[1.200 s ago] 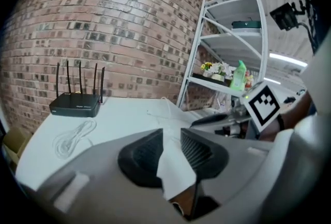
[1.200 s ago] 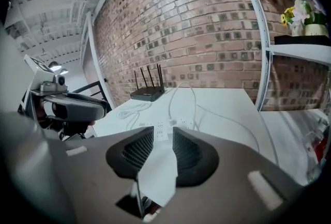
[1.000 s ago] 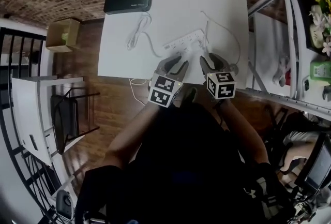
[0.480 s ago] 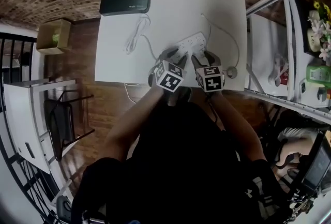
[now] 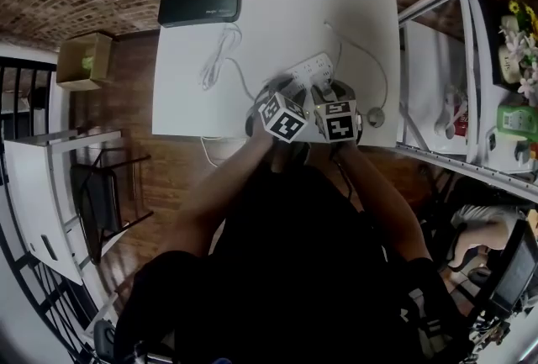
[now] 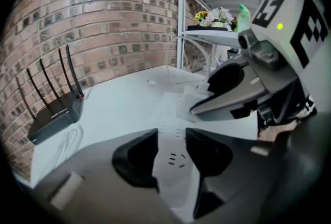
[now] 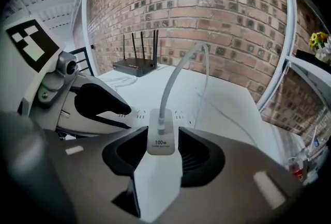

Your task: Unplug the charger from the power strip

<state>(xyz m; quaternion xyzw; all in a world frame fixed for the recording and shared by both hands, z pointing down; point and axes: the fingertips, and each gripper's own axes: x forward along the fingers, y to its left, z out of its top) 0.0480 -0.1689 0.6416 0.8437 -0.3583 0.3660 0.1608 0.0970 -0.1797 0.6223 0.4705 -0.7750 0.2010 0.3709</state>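
On the white rectangular table, a long white plastic power strip lies mid-frame. The left gripper, jaws opening, straddles it ungripped. The right gripper is closing round the small white 100w charger block, lower centre. It looks plugged in, with the pull not yet made.

The person wears a dark top. The left hand-held gripper, jaws opening astride the power strip, and the right hand-held gripper, jaws closing about the charger, are grey with black pads. Each carries a white cube with black square markers.
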